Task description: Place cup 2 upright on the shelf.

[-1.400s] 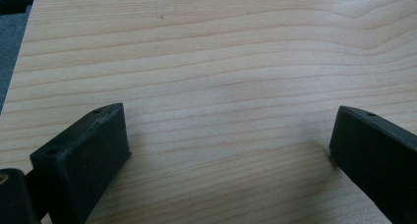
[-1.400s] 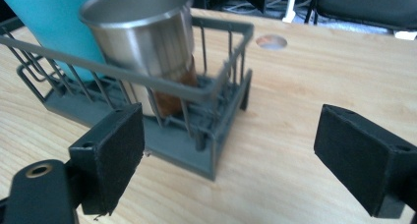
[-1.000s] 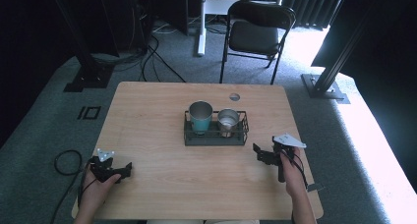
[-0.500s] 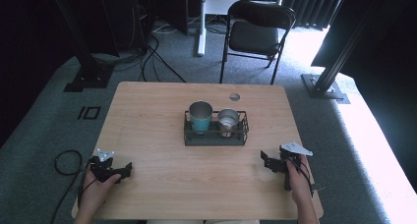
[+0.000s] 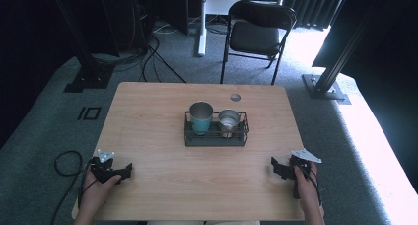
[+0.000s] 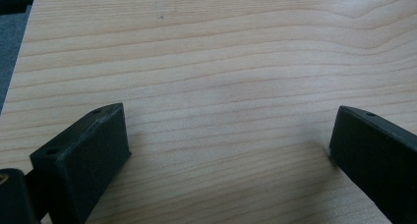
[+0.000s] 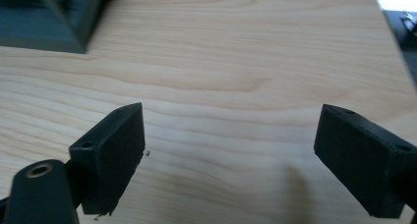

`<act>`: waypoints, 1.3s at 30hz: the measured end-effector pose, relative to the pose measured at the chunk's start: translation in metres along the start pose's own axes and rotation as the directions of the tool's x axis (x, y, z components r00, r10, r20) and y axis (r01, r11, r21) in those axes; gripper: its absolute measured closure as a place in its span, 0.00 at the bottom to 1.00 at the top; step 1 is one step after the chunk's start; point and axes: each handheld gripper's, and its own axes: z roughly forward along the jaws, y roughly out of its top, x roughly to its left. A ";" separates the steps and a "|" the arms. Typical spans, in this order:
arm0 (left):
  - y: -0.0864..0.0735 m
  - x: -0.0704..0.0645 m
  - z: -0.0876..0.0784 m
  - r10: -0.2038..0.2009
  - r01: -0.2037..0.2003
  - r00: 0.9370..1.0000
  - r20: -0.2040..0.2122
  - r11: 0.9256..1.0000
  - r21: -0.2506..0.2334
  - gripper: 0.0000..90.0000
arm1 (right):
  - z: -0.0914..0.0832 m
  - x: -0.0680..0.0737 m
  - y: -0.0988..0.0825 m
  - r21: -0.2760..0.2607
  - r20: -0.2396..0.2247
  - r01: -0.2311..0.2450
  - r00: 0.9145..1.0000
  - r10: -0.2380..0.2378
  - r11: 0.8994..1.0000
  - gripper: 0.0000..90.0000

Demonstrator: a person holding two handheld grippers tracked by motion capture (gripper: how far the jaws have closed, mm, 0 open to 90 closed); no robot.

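Left gripper [image 5: 129,168]: jaws spread wide, empty, low over bare table [image 5: 148,111] at near left corner. Right gripper [image 5: 272,165]: jaws likewise wide, empty, near right edge. Wire rack [image 5: 215,136] at table centre, well apart from both, holding teal cup [image 5: 201,117] beside steel cup [image 5: 228,121]. Nothing between grippers and rack.

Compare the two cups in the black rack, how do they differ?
The teal cup is taller and wider than the silver cup. The teal cup stands in the wire rack at its left, the silver cup at its right. Both stand upright, mouths open upward.
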 end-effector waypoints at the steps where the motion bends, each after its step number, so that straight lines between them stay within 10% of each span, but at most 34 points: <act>1: 0.000 0.000 0.000 0.000 0.000 1.000 0.000 1.000 0.000 0.02 | -0.001 -0.002 -0.001 0.001 0.014 -0.009 1.000 0.009 1.000 0.13; 39: 0.000 0.000 0.000 0.000 0.000 1.000 0.000 1.000 -0.001 0.02 | -0.002 -0.009 -0.010 0.107 0.089 -0.009 0.996 0.000 0.994 0.13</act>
